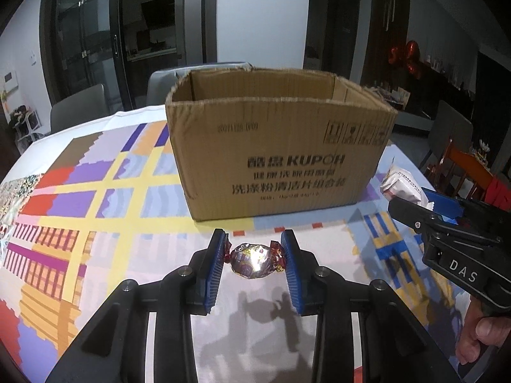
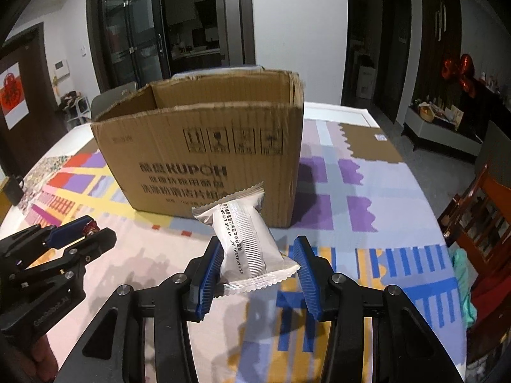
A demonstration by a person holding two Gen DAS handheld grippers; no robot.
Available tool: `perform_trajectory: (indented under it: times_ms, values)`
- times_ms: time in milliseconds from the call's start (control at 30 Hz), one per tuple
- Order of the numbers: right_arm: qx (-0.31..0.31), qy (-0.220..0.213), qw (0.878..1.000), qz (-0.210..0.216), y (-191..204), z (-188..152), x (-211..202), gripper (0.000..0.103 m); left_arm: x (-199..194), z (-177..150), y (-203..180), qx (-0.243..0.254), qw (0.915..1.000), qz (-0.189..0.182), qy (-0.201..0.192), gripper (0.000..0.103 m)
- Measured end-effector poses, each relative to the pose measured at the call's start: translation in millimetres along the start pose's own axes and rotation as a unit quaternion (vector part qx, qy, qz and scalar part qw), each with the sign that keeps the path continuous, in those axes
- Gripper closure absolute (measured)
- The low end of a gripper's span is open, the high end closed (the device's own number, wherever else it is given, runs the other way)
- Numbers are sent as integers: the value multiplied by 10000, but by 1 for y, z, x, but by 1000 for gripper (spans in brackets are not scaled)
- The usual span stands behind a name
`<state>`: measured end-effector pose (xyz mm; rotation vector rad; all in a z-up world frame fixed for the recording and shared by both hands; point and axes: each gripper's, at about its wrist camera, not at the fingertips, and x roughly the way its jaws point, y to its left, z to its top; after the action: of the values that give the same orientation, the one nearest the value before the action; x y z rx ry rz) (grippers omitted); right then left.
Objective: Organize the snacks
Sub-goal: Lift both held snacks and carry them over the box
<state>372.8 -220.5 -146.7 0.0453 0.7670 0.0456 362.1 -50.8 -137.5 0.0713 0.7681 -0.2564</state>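
My left gripper (image 1: pixel 255 236) is shut on a shiny foil-wrapped candy (image 1: pixel 255 263), its pads pinching the twisted red ends, held above the tablecloth. An open-topped cardboard box (image 1: pixel 281 146) printed KUPOH stands just beyond it. In the right wrist view my right gripper (image 2: pixel 258 241) is shut on a white snack packet (image 2: pixel 246 239), lifted in front of the same box (image 2: pixel 204 146). The right gripper (image 1: pixel 428 204) with its packet (image 1: pixel 402 185) shows at the right of the left wrist view. At the left edge of the right wrist view is the left gripper (image 2: pixel 89 226).
A colourful patchwork tablecloth (image 1: pixel 105 191) covers the table. Grey chairs (image 1: pixel 76 108) stand behind it and an orange wooden chair (image 2: pixel 479 217) at the right edge. A dark mug (image 2: pixel 12 188) sits at the far left. A person's hand (image 1: pixel 479 332) holds the right gripper's handle.
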Motion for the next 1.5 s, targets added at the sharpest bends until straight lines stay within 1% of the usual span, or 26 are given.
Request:
perform_trajectory:
  times_ms: [833, 1067, 1500]
  values:
    - [-89, -641, 9979, -37, 5, 56, -57, 56, -50, 62, 1, 78, 9980, 10, -620, 68]
    - [-82, -777, 9969, -30, 6, 70, -68, 56, -55, 79, 2, 124, 9971, -1, -746, 68]
    - [-100, -953, 9954, -40, 8, 97, -74, 56, -56, 104, 7, 142, 9957, -29, -914, 67]
